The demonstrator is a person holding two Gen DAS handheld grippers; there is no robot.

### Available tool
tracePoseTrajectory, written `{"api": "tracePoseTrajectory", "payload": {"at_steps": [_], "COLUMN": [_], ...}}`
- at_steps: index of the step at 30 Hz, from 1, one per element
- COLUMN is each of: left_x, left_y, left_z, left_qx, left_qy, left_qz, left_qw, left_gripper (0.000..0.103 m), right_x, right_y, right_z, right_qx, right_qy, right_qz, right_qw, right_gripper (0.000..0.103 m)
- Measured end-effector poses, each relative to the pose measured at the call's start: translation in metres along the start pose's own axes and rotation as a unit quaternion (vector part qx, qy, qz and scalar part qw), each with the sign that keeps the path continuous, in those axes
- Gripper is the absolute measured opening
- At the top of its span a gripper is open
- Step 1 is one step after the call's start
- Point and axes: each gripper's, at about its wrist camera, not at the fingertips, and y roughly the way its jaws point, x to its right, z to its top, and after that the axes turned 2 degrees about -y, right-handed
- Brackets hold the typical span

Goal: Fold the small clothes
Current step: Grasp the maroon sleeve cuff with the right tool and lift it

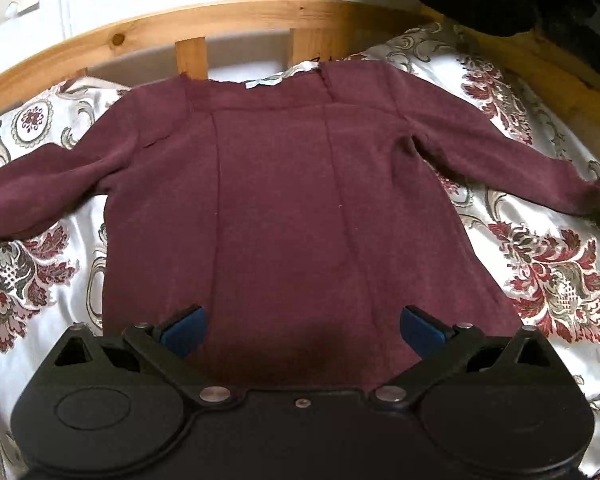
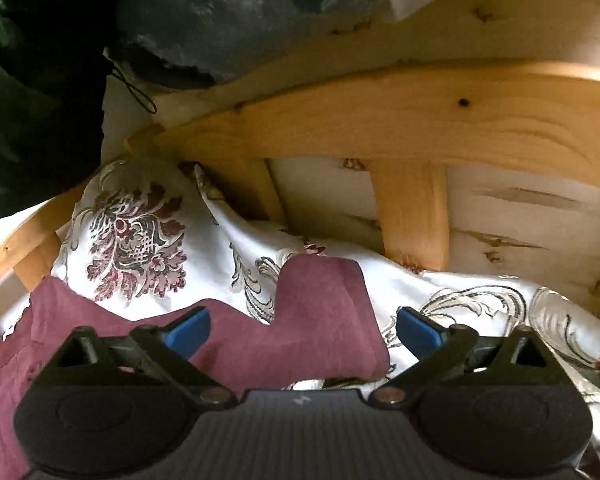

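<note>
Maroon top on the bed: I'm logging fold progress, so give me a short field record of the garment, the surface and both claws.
garment: maroon long-sleeved top, spread flat, neckline toward the wooden bed rail
sleeves: both stretched out to the sides, not folded
surface: white bedspread with floral pattern
left claw: open, above the lower middle of the top, nothing between the pads
right claw: open, over a sleeve end, pads not pressing on it
fold progress: no fold visible yet
</note>
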Motion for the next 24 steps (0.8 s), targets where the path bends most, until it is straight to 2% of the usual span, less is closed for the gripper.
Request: {"api": "tracePoseTrajectory", "payload": {"at_steps": [1,4,6,9,13,17,19,24], "left_x": [-0.001,-0.005,-0.009,-0.015,-0.028,-0.045,-0.057,-0.095], "left_y": [0.001,0.001,-0.001,-0.009,-0.021,-0.033,-0.040,-0.054], "left_z": [0.000,0.003,0.006,0.010,0.014,0.021,0.029,0.041], "left_qx": [-0.002,-0.008,-0.013,-0.007,0.006,0.022,0.037,0.073], "left_qy": [-0.001,-0.011,-0.024,-0.041,-0.063,-0.094,-0.113,-0.164], "left_qz": [0.004,0.014,0.013,0.014,0.031,0.025,0.027,0.040], "left_qw": [1.0000,0.9998,0.9995,0.9990,0.9975,0.9950,0.9925,0.9830], "left_gripper": [0.102,0.102,0.102,0.102,0.102,0.102,0.102,0.102], "right_x": [0.000,-0.003,-0.006,-0.012,-0.035,-0.082,-0.111,-0.196], "right_y": [0.002,0.004,0.005,0.000,-0.015,-0.041,-0.055,-0.086], "right_z": [0.000,-0.002,-0.002,0.000,0.004,0.004,0.004,-0.002], "right_qx": [-0.003,-0.010,-0.009,0.006,0.059,0.131,0.166,0.220], "right_qy": [-0.001,-0.005,-0.009,-0.015,-0.067,-0.162,-0.206,-0.287], "right_qz": [-0.002,-0.011,-0.023,-0.042,-0.065,-0.067,-0.051,0.037], "right_qw": [1.000,1.000,1.000,0.999,0.994,0.976,0.963,0.932], "right_gripper": [0.089,0.067,0.037,0.021,0.017,0.016,0.016,0.015]}}
